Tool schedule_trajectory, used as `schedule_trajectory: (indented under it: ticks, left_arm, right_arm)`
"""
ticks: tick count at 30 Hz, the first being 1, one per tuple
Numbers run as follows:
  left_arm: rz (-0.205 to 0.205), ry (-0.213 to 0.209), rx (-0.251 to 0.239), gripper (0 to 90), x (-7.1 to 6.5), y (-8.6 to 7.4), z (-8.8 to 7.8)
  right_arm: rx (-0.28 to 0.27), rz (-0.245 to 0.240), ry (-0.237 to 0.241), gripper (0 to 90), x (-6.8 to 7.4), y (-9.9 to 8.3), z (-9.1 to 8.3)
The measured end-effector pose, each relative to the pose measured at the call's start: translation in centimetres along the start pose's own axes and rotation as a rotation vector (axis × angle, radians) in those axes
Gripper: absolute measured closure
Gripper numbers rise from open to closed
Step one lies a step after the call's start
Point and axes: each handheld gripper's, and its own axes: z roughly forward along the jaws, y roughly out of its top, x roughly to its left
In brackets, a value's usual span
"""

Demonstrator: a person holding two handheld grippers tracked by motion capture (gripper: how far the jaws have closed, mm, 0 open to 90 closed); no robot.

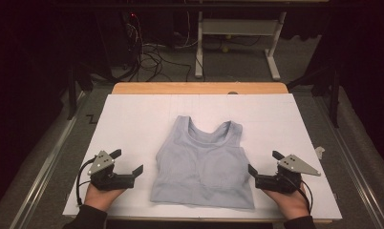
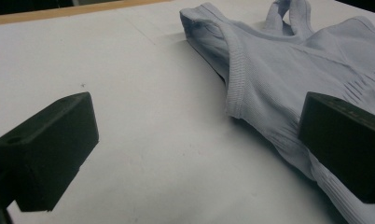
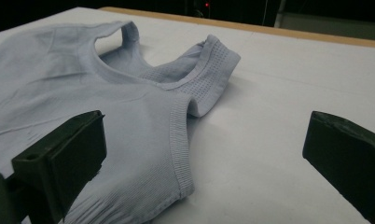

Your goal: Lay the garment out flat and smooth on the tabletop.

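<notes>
Pale blue top (image 1: 203, 162) flat, hem cut off in gripper views, both grippers' jaws apart, empty

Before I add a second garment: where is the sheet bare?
Bare: the white sheet left of the tank top, the stretch to its right, and the strip beyond its straps. Crowded: the near edge, where the left gripper and right gripper flank the top.

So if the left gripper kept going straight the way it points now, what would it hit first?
Most likely the side edge of the light blue tank top. The left gripper is open, aimed toward the garment's lower half, with bare white table cover between them. Depth is hard to judge, though.
</notes>
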Motion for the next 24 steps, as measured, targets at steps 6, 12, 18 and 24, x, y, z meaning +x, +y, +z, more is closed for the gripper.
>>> schedule_trajectory:
  ticks: [6, 12, 18, 24]
  left_arm:
    - [-0.043, -0.002, -0.088, 0.0, 0.2, -0.4, -2.0]
    - [-0.027, -0.017, -0.053, 0.0, 0.2, -0.6, -1.0]
    - [0.013, -0.014, -0.034, 0.0, -0.5, -0.3, -0.7]
    - [-0.001, 0.004, -0.023, 0.0, -0.4, -0.3, -0.7]
  right_arm:
    - [-0.076, 0.047, 0.006, 0.1, -0.5, -0.8, -1.7]
    - [-0.122, 0.028, -0.011, 0.2, -0.2, -0.6, -2.2]
    - [-0.111, 0.017, -0.002, 0.2, 0.1, -0.9, -2.2]
    - [-0.108, 0.017, -0.005, 0.2, 0.1, -1.1, -2.4]
